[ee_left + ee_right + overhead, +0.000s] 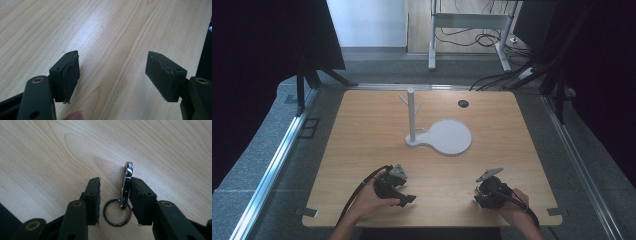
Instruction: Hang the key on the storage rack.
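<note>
Gleaming chrome clasp [126, 182], round keyring [117, 213]

Wooden table [362, 150] on grey carpet floor [272, 150]; black curtains [257, 50] flank sides; metal desk frame [467, 22] behind.

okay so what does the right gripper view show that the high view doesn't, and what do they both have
Right gripper view: a shiny metal snap hook with its key ring lies on the wood between the right gripper jaws, the hook against the right-hand pad, a gap to the left-hand pad.

High view: the white peg stand with its round base plate, the left gripper in its hand, a dark round hole in the tabletop, and the floor with cables beyond the table.

Both: the light wooden table and the right gripper, low over its near edge.
</note>
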